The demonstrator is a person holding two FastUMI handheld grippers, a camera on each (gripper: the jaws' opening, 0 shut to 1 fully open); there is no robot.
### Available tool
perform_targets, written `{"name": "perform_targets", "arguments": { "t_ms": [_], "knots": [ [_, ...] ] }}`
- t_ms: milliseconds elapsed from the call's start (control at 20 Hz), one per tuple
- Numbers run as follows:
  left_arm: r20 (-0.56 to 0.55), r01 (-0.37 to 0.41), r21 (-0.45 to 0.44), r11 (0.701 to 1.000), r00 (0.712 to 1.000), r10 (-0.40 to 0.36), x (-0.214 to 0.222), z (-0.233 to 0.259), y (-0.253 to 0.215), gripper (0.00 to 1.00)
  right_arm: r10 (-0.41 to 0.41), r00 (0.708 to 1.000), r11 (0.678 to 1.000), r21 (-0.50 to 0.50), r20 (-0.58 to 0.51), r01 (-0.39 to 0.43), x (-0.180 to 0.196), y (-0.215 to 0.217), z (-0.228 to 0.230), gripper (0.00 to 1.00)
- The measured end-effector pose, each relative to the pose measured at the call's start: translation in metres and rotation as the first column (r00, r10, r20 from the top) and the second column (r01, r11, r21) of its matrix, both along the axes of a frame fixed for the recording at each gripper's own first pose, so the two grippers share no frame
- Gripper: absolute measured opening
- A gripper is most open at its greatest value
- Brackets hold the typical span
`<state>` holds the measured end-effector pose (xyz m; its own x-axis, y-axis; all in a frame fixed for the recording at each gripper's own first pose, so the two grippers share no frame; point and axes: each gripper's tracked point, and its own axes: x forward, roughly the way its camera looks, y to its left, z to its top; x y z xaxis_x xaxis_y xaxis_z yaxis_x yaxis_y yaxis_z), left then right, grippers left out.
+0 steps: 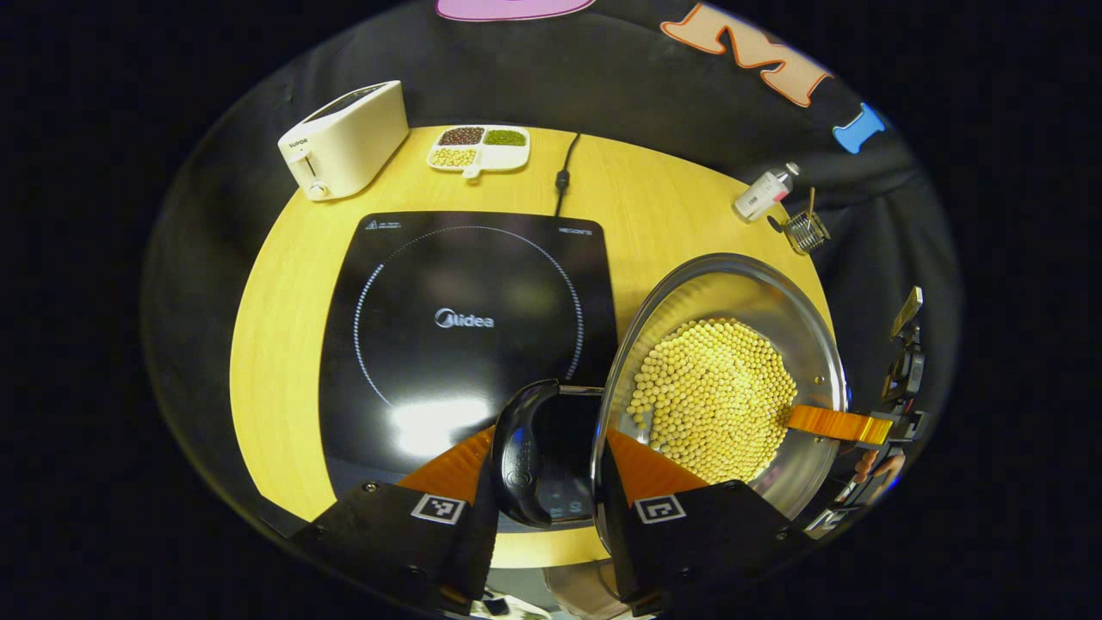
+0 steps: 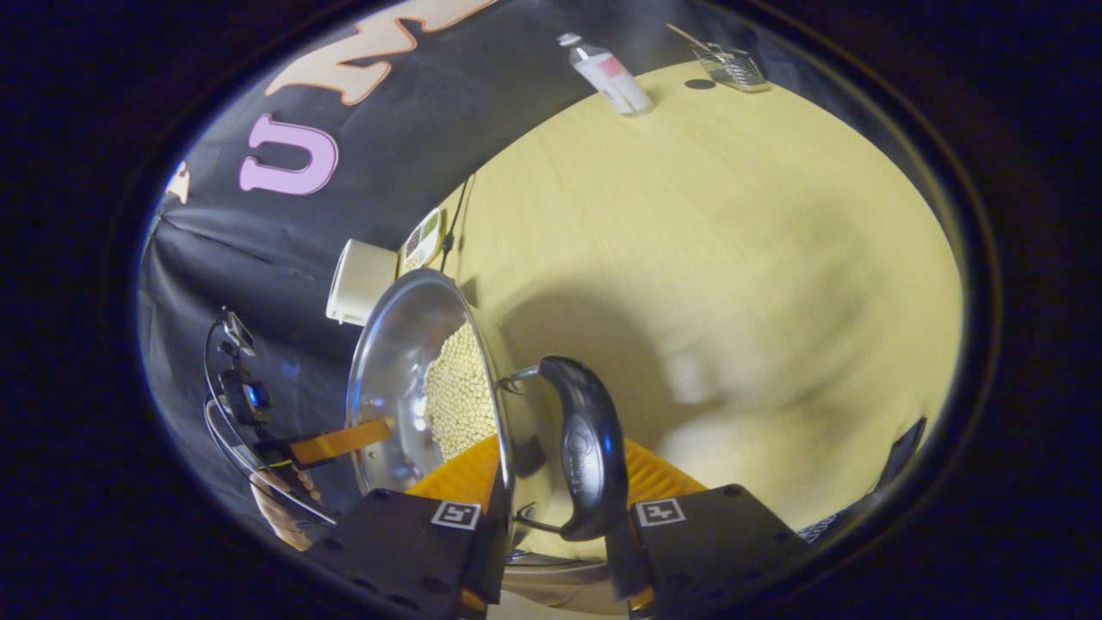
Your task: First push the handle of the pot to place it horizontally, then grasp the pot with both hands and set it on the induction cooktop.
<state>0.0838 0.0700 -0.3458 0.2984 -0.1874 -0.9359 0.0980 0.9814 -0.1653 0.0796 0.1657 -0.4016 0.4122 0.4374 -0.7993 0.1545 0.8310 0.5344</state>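
Note:
A steel pot (image 1: pixel 732 301) full of pale round beans (image 1: pixel 715 396) hangs just right of the black induction cooktop (image 1: pixel 448 284), its rim overlapping the cooktop's right edge. My left gripper (image 1: pixel 551 469) is shut on the pot, with one black side handle (image 1: pixel 521 448) and the rim between its fingers. On the far rim, my right gripper (image 1: pixel 839 424) clamps the other side. In the right gripper view, that gripper (image 2: pixel 560 482) is shut over the second black handle (image 2: pixel 590 448) and the pot (image 2: pixel 387 370) wall. The left gripper (image 2: pixel 340 441) holds the opposite rim. The pot's shadow falls on the table (image 2: pixel 732 258).
A white toaster (image 1: pixel 344 138) and a divided dish of beans (image 1: pixel 479 148) stand behind the cooktop, with a black cable (image 1: pixel 564 176) beside them. A small bottle (image 1: pixel 764 193) and a wire basket (image 1: pixel 806 231) sit at the table's far right edge.

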Motion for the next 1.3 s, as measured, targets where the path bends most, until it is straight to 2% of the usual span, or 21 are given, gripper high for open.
{"name": "perform_targets", "arguments": {
  "t_ms": [300, 650, 750, 800, 850, 900, 1300],
  "knots": [
    [0.016, 0.009, 0.025, 1.000, 1.000, -0.009, 0.014, -0.005, 0.061, 0.57, -0.002, 1.000, 1.000, -0.007, -0.015, 0.002, 0.008, 0.062, -0.008, 0.44],
    [0.044, -0.043, 0.060, 0.997, 0.998, 0.040, 0.019, -0.014, 0.118, 0.58, 0.014, 0.999, 1.000, 0.024, 0.036, -0.015, 0.023, 0.121, -0.023, 0.44],
    [0.068, -0.046, 0.068, 0.997, 0.997, 0.042, 0.025, -0.013, 0.128, 0.57, 0.013, 0.998, 0.999, 0.030, 0.062, -0.015, 0.030, 0.131, -0.024, 0.44],
    [0.080, -0.045, 0.072, 0.996, 0.996, 0.039, 0.027, -0.013, 0.131, 0.58, 0.010, 0.997, 0.999, 0.035, 0.075, -0.012, 0.034, 0.135, -0.024, 0.50],
    [0.090, -0.047, 0.073, 0.996, 0.995, 0.040, 0.030, -0.013, 0.135, 0.57, 0.006, 0.996, 0.999, 0.038, 0.091, -0.010, 0.036, 0.140, -0.023, 0.44],
    [0.096, -0.051, 0.074, 0.996, 0.994, 0.044, 0.032, -0.014, 0.138, 0.57, 0.002, 0.995, 0.999, 0.042, 0.103, -0.006, 0.040, 0.143, -0.022, 0.43],
    [0.173, -0.064, 0.077, 0.995, 0.984, 0.050, 0.050, -0.017, 0.163, 0.57, -0.027, 0.978, 0.998, 0.062, 0.209, 0.014, 0.067, 0.174, -0.017, 0.43]
  ]
}}
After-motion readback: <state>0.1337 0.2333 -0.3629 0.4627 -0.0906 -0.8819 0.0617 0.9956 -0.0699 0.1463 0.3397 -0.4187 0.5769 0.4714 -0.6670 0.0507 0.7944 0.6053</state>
